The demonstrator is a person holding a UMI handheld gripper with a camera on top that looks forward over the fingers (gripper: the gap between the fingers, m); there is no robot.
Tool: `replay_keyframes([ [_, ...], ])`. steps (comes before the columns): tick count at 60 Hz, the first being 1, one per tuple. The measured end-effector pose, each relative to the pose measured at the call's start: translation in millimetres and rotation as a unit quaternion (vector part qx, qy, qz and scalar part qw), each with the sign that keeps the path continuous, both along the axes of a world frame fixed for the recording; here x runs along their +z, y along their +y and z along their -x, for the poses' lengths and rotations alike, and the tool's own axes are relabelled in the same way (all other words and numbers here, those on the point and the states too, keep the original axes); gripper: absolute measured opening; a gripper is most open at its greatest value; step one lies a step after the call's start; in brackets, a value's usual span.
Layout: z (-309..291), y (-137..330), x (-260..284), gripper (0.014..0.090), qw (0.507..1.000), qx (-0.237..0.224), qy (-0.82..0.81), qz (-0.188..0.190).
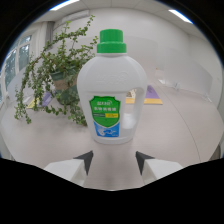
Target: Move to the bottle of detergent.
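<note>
A white detergent bottle [112, 95] with a green screw cap and a green-and-blue label stands upright on the pale table [180, 135]. It has a handle loop on its right side. My gripper [114, 161] is open, its two dark fingertips [86, 160] spread apart. The bottle's base sits just ahead of the fingertips, centred on the gap between them, and nothing is held.
A leafy potted plant [55, 75] with trailing stems stands behind and left of the bottle. A purple flat item [153, 95] lies on the table behind the bottle to the right. Windows line the far left wall.
</note>
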State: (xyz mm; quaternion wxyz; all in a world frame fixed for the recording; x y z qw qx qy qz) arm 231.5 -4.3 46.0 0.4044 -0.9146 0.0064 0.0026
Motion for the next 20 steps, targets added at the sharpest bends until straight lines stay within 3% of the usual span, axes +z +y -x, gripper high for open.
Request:
replay_keyframes([
  [20,2.4,4.3,-0.3,0.0845,1.000,-0.001,0.004,0.000],
])
